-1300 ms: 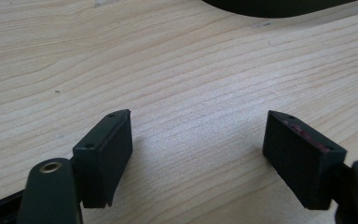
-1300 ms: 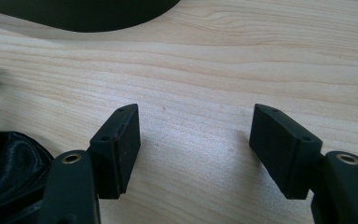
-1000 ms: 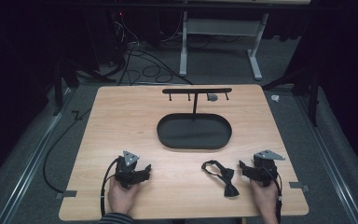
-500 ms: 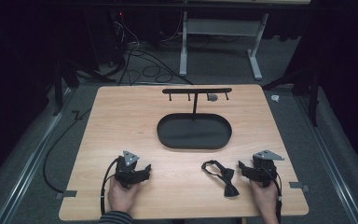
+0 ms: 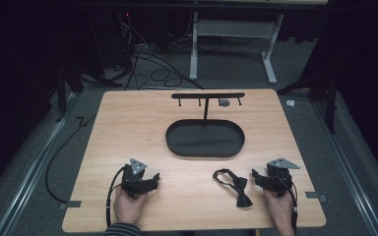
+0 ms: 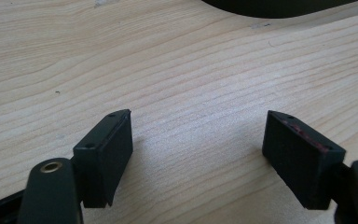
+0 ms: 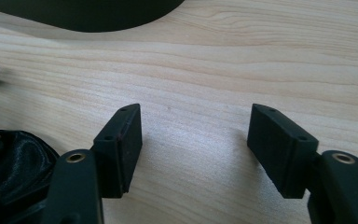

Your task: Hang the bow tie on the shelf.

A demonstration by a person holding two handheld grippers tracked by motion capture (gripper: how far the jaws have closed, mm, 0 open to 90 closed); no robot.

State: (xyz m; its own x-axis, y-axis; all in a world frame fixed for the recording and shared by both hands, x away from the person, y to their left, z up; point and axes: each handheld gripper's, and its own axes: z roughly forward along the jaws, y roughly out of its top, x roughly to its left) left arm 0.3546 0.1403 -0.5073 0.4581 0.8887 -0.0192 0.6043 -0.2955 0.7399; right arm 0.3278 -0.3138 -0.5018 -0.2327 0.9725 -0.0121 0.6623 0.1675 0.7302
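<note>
Bare worktop lay ahead of the left tool. The bow tie sat just beside the right tool; the black tray and rack blocked the centre.

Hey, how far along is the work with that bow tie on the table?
Nothing looks done yet. The bow tie lies loose on the table, just left of the right tongs, whose jaws stand open on bare wood. The left tongs are open too. Gripping it is still ahead.
</note>
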